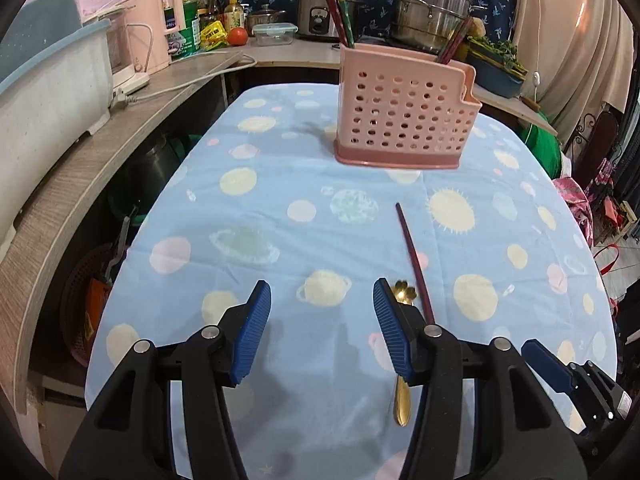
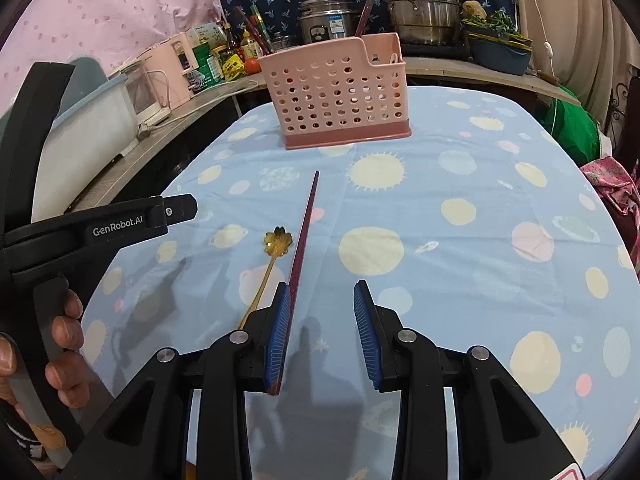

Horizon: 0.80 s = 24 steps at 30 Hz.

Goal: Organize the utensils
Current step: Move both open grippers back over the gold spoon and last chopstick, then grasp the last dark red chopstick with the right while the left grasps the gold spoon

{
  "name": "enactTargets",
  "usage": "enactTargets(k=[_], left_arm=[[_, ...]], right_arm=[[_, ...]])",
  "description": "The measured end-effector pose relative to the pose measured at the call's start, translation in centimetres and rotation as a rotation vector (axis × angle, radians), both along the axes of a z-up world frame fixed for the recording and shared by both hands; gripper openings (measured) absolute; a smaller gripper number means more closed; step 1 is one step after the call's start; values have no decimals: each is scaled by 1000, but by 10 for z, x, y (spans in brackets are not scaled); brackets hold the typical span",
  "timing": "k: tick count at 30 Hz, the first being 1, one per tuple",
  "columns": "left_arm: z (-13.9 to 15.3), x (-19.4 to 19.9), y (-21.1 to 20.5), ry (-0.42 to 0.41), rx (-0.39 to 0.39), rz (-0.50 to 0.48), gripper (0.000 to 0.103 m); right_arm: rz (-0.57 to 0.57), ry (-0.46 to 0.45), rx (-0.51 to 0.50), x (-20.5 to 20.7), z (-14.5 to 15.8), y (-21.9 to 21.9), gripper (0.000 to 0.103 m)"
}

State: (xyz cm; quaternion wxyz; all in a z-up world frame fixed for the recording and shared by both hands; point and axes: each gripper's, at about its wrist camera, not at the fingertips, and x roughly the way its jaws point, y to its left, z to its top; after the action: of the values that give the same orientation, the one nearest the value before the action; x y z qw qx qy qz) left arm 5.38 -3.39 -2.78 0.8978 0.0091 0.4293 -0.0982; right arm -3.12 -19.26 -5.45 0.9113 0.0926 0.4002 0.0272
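A pink perforated utensil basket (image 1: 404,116) (image 2: 340,92) stands at the far end of the table, with chopsticks (image 1: 340,12) upright in it. On the cloth lie a dark red chopstick (image 1: 412,256) (image 2: 306,220) and a gold flower-bowl spoon (image 1: 402,404) (image 2: 276,240). My left gripper (image 1: 322,292) hangs open over bare cloth; the spoon lies just right of it, partly hidden behind its right finger. My right gripper (image 2: 322,290) is open too, low over the table. The chopstick's near end runs along the inner face of its left pad (image 2: 280,320), and nothing is clamped.
A wooden counter (image 1: 120,120) curves along the left and back, carrying a white tub (image 1: 52,92), bottles, a rice cooker and steel pots (image 1: 432,8). A hand (image 2: 64,320) holds the left gripper (image 2: 180,208). The right gripper (image 1: 536,350) shows at lower right.
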Motion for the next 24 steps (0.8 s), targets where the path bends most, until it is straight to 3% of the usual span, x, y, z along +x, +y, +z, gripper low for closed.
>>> enactTargets(k=[12,20,24], left_arm=[[-29,-19,4,68,37,-8,51],[-36,-24,4,91,37,-22,51],[-38,-25,2,106,30,-33,51]], right_arm=[[67,56,-11,-7,-27,27,29],[85,54,-78,-8,-35,37,11],[72,44,-81,-10,-36,30,7]])
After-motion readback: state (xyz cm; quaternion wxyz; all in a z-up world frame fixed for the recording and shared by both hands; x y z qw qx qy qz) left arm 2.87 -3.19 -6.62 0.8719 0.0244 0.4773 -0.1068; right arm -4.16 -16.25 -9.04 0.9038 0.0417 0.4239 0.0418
